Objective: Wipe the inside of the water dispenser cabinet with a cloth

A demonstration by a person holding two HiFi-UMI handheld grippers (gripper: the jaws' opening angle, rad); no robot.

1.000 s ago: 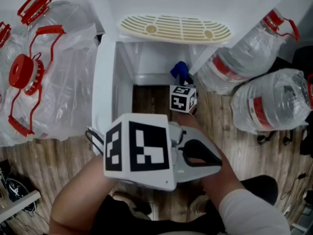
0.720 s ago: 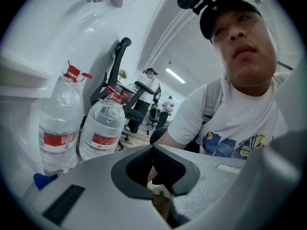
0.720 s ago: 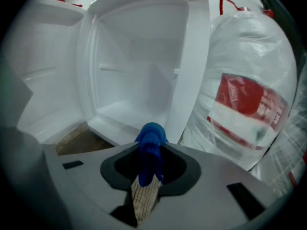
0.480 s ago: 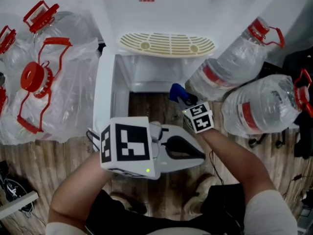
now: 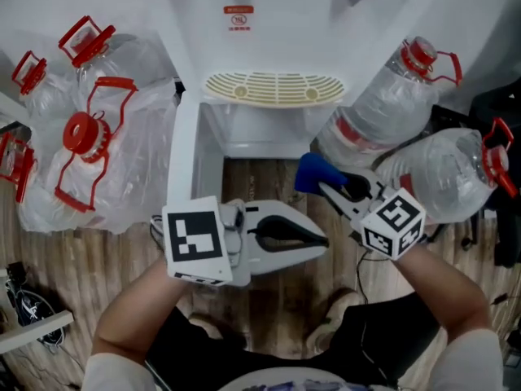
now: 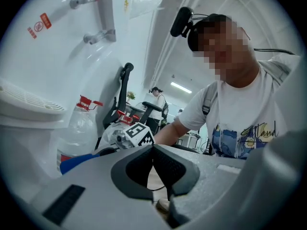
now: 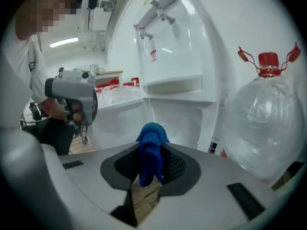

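The right hand-held gripper (image 5: 330,192) pinches the blue cloth (image 5: 312,172) just outside the cabinet (image 5: 252,129), before its open front. The left hand-held gripper (image 5: 324,241), jaws together and empty, hovers farther out from the cabinet.

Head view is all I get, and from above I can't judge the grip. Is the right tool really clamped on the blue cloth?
Observer: Yes. In the right gripper view the right tool is shut on the cloth, which bunches up above the jaws.
Operator: And the left tool, is anything in it?
Observer: No. The left gripper view shows the left tool shut, with nothing between its jaws.
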